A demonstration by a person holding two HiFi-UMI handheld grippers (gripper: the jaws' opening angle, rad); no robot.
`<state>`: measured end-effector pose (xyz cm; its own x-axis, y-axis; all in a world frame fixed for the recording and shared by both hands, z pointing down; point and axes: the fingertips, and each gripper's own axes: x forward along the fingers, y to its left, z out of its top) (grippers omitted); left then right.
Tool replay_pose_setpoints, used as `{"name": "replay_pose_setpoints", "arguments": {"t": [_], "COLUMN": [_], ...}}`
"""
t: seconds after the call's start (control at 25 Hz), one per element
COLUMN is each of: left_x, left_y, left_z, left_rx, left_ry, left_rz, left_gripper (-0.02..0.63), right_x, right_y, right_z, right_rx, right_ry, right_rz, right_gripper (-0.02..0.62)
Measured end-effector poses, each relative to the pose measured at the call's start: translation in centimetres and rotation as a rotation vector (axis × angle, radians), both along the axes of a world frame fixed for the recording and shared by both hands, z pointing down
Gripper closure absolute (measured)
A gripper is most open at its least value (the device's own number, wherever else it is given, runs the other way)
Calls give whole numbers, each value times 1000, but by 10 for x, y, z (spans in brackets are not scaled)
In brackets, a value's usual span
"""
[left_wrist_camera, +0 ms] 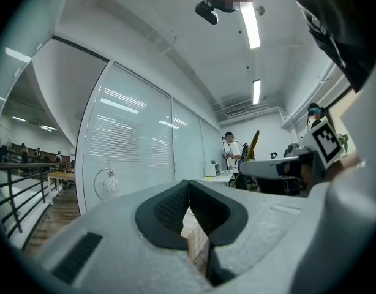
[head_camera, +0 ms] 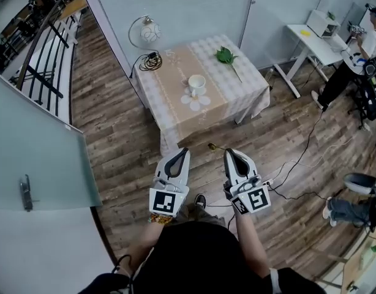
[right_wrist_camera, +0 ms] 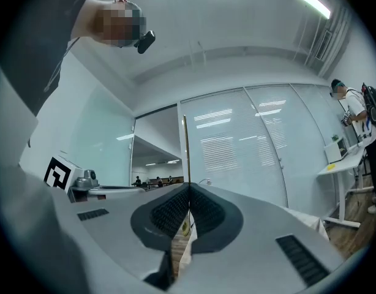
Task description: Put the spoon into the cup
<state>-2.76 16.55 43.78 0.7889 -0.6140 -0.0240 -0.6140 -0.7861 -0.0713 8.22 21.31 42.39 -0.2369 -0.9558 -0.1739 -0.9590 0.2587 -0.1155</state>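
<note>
A white cup (head_camera: pixel 196 84) stands on a flower-shaped coaster on the small cloth-covered table (head_camera: pixel 237 97), well ahead of both grippers. My right gripper (head_camera: pixel 227 154) is held over the wooden floor short of the table, shut on a thin gold spoon (head_camera: pixel 212 146) that sticks out to the left of its tips. In the right gripper view the spoon's handle (right_wrist_camera: pixel 185 152) rises straight up from the closed right gripper (right_wrist_camera: pixel 189 186). My left gripper (head_camera: pixel 185 152) hovers beside it, shut with nothing in it; its closed tips (left_wrist_camera: pixel 188 182) show in the left gripper view.
A green leaf (head_camera: pixel 225 56) lies at the table's far right, a round lamp (head_camera: pixel 145 32) with a coiled cable at its far left. A white desk (head_camera: pixel 310 38) and a person (head_camera: pixel 359 54) are at right, cables (head_camera: pixel 298 158) cross the floor, a glass door (head_camera: pixel 35 152) stands at left.
</note>
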Motion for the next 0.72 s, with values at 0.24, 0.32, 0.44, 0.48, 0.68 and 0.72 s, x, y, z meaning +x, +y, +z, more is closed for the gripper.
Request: {"name": "replay_pose_setpoints", "arguments": {"t": [0.24, 0.32, 0.44, 0.48, 0.68, 0.72], "left_x": [-4, -1, 7, 9, 19, 20], "left_y": [-43, -59, -90, -101, -161, -173], "left_z": [9, 13, 17, 18, 12, 9], "left_rx": [-32, -37, -39, -38, -40, -42], "left_ry": [-13, -6, 8, 14, 49, 54], "left_rz": [-67, -71, -58, -52, -15, -8], "left_gripper": [589, 589, 589, 589, 589, 589], "right_x": [6, 7, 11, 12, 17, 18], "right_y": [-45, -62, -92, -103, -155, -167], "right_z": [9, 11, 13, 13, 4, 2], "right_rx": [-26, -28, -29, -30, -49, -52], "right_ry": [-7, -3, 7, 12, 48, 53], "right_rz": [-50, -56, -48, -43, -19, -13], "right_gripper": [588, 588, 588, 588, 588, 588]}}
